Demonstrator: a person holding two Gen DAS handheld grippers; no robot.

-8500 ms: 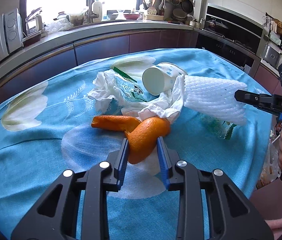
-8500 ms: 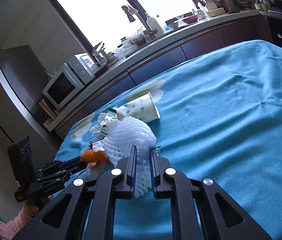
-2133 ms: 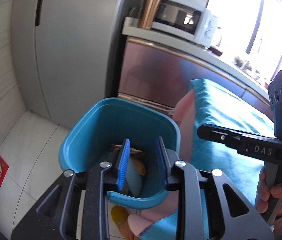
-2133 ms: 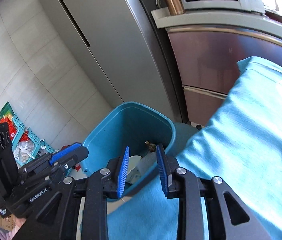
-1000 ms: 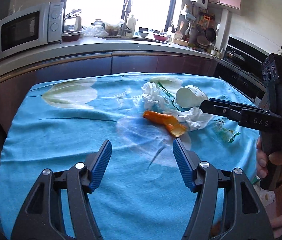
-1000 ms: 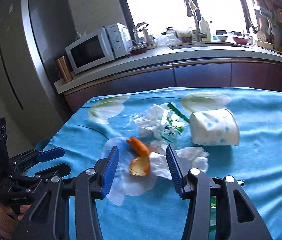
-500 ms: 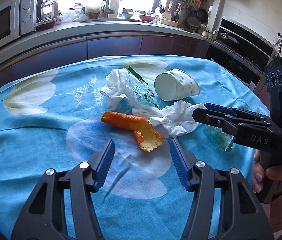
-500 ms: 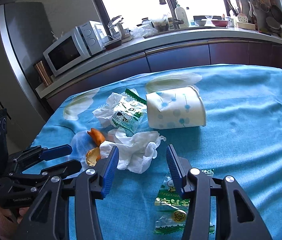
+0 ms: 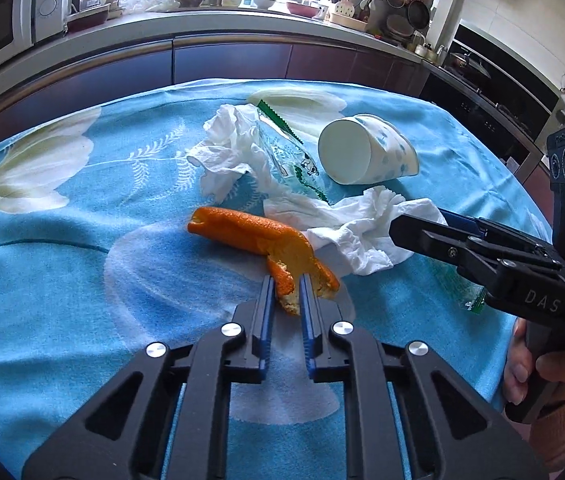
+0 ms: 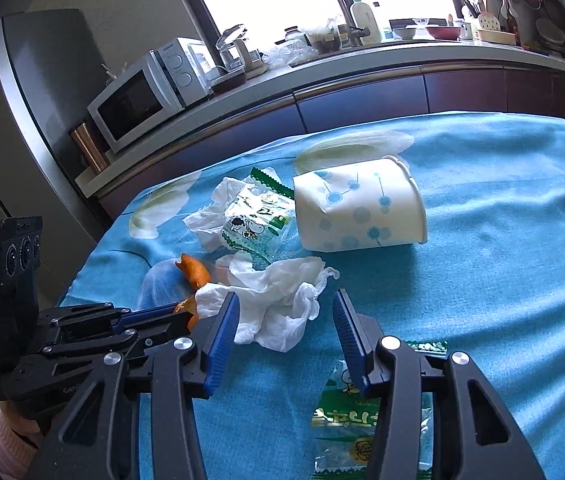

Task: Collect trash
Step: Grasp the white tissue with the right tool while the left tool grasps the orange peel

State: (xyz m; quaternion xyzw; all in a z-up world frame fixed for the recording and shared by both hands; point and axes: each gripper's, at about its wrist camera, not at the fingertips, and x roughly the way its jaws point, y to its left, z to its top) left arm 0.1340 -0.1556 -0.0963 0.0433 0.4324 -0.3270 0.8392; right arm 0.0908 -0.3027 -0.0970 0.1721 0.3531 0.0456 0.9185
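Tablecloth (image 9: 62, 280): blue with white flower prints, covering the table; all the trash lies on it.
Counter (image 10: 362, 68): runs behind the table, carrying a microwave (image 10: 142, 100) at its left end and a tap by the window.
Left gripper (image 9: 284, 294): low over the near part of the cloth, its 2 blue pads drawn in close on the near end of the orange peel, which sits pinched between them.
Right gripper (image 10: 286, 330): fingers spread wide, holding nothing; they straddle the near crumpled tissue, 1 pad on each side of it, without clear contact.
Paper cup (image 9: 366, 156): white with blue dots, lying on its side toward the far right of the pile, mouth facing the left wrist camera.
Near tissue (image 10: 278, 300): white, crumpled, between the peel and the cup, touching the peel's right side.
Far tissue (image 9: 226, 152): white, crumpled, at the far left of the pile, partly under a wrapper.
Orange peel (image 9: 258, 236): long curled strip, lying left to right in front of the tissues, its near end in the left gripper.
Far wrapper (image 10: 256, 220): clear with green edges and a cartoon print, leaning between the far tissue and the cup.
Near wrapper (image 10: 346, 412): same green-and-clear kind, flat on the cloth just under the right gripper's right finger, apart from the pile.
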